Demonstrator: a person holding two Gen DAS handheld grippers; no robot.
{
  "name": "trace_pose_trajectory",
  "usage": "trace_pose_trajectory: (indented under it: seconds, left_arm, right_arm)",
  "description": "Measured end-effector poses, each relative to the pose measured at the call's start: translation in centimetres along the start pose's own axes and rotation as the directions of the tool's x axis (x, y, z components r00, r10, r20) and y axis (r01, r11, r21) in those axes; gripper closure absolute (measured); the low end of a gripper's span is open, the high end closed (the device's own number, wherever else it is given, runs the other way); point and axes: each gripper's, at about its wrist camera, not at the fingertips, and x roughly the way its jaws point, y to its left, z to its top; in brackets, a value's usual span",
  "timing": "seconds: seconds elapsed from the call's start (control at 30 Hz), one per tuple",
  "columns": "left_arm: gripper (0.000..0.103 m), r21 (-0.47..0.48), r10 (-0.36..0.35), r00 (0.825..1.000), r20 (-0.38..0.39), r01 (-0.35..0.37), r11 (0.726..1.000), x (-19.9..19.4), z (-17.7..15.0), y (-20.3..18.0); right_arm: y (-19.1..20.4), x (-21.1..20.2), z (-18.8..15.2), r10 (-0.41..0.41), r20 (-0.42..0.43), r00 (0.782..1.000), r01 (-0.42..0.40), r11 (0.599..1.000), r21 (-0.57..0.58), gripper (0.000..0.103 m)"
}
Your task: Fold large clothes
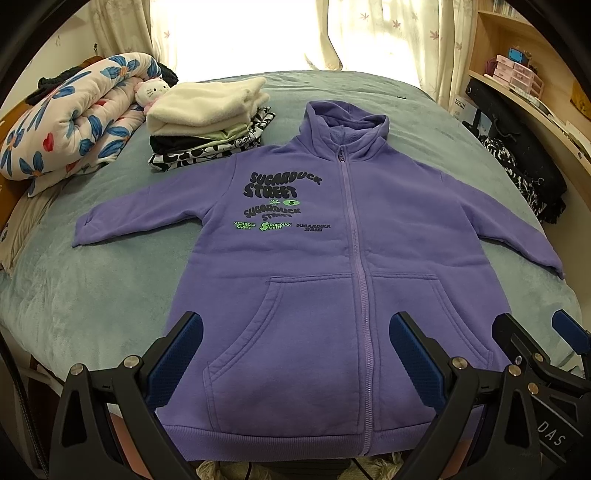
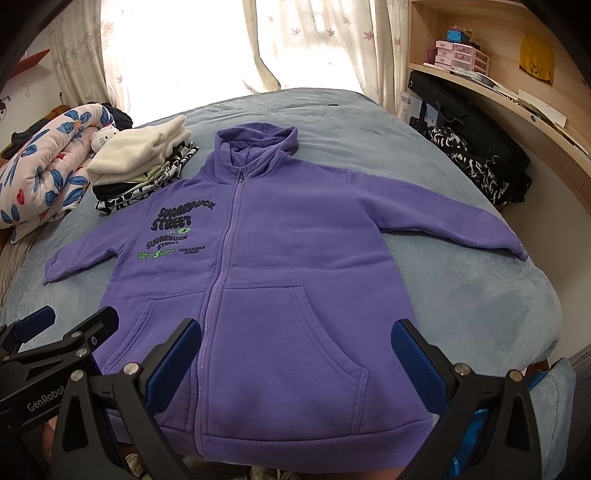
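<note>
A purple zip hoodie (image 1: 314, 258) lies face up, sleeves spread, on the blue-grey bed (image 1: 92, 295). Both claws, left (image 1: 295, 354) and right (image 2: 295, 354), hover released above the hoodie's hem; folded clothes (image 1: 207, 122) are stacked beside its shoulder.

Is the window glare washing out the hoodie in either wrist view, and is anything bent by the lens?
Left wrist: window blown out, hoodie evenly lit, print sharp. Right wrist: same glare, hoodie clear; bed edge and shelf bow from fisheye.
</note>
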Motion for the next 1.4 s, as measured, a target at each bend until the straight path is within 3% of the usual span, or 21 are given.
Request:
trace_pose_trajectory:
  seconds: [1.0,1.4]
  left_arm:
    - [0.003,0.011,0.012,1.0,0.017,-0.012,1.0,-0.2,-0.1,-0.6]
    - [0.003,0.056,0.044,0.995,0.094,-0.049,0.997,-1.3,0.3,-1.7]
  right_arm:
    - [-0.1,0.0,-0.2,0.014,-0.001,1.0,-0.014,1.0,0.01,0.0]
    - [-0.5,-0.3,0.1,0.026,0.018,1.0,-0.026,0.999,0.018,0.0]
